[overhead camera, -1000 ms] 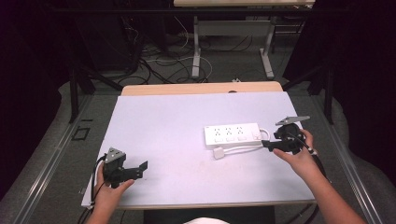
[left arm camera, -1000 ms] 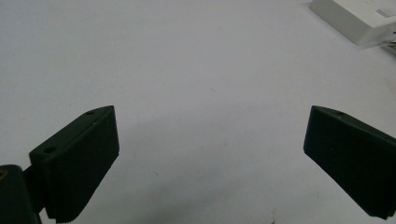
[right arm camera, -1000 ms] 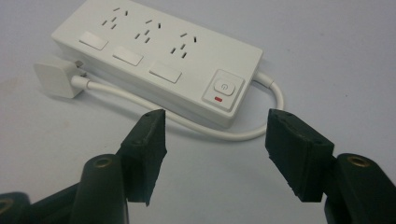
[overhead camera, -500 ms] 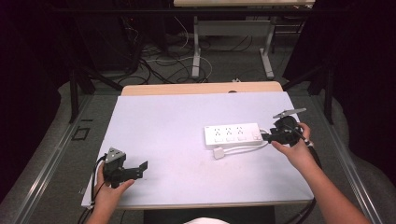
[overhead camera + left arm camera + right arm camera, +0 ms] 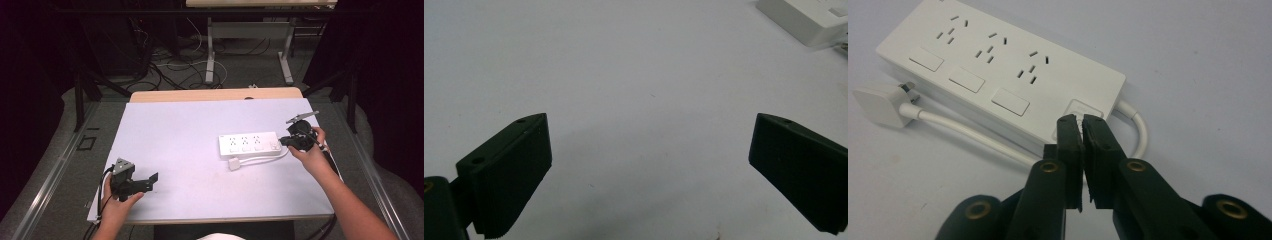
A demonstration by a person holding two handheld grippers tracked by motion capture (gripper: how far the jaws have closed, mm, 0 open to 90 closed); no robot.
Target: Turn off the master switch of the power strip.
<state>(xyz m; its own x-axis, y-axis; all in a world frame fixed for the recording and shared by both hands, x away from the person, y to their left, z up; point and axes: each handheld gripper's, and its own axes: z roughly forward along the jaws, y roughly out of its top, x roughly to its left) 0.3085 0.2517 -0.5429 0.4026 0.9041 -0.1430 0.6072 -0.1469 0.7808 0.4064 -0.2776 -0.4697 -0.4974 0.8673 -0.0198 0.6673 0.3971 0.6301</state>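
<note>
White plastic three-outlet power strip (image 5: 998,75) is lain flat on pale table (image 5: 175,130) — right gripper (image 5: 1082,121), jaws pressed together, tips at its switch end w/ nothing grasped; left gripper (image 5: 649,165) held wide apart.

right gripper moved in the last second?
Yes. In the high view the right gripper has shifted away from the person along the power strip's right end, from beside its near corner to level with the strip.
</note>
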